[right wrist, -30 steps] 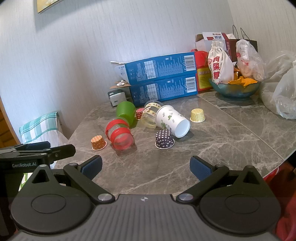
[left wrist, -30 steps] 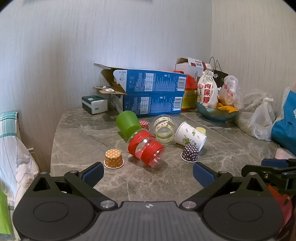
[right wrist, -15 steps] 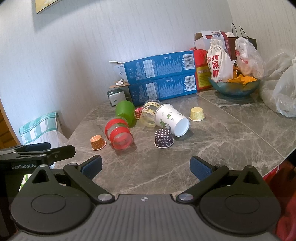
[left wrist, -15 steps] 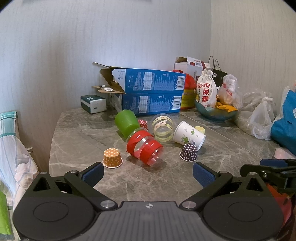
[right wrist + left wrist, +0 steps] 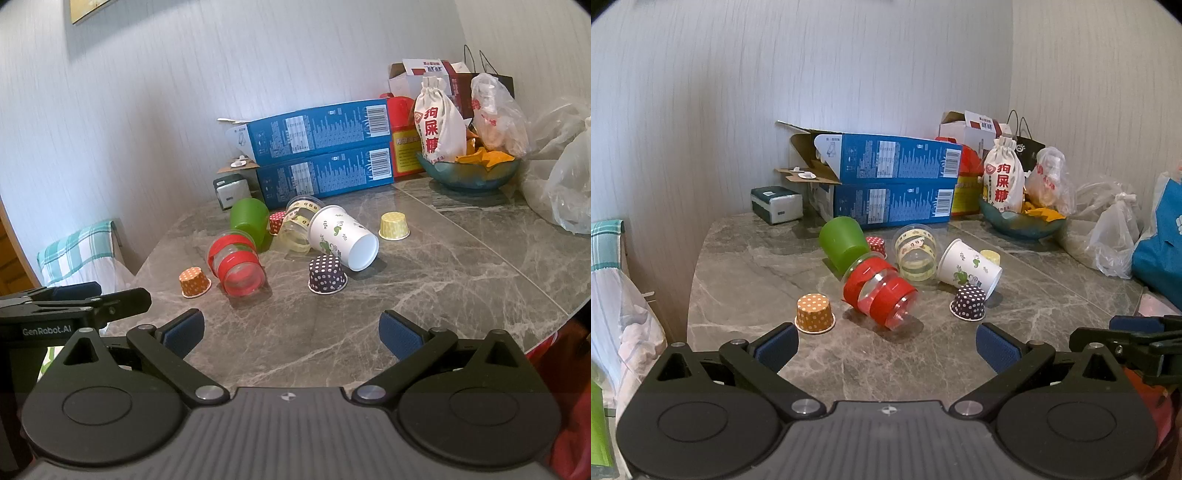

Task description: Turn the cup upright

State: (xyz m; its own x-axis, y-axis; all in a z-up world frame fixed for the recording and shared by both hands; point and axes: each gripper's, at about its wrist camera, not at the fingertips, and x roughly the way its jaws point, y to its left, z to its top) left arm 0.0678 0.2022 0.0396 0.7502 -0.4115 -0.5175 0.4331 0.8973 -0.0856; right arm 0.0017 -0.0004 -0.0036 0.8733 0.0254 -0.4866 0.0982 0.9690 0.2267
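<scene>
Both grippers hanging back at the table's [image 5: 746, 266] near edge, left gripper [image 5: 886, 343] and right gripper [image 5: 291, 332] spread wide, nothing held. Cups tipped over mid-table: red-banded clear cup [image 5: 881, 297] nearest, green cup [image 5: 842, 242] behind it, white printed cup [image 5: 341, 240] lying mouth-forward. Best approached low, pinching the wall near the rim, then rolling up onto the base without nudging the small dotted cup [image 5: 969, 302]. Against a second ago, view slid slightly; cups unmoved.
</scene>
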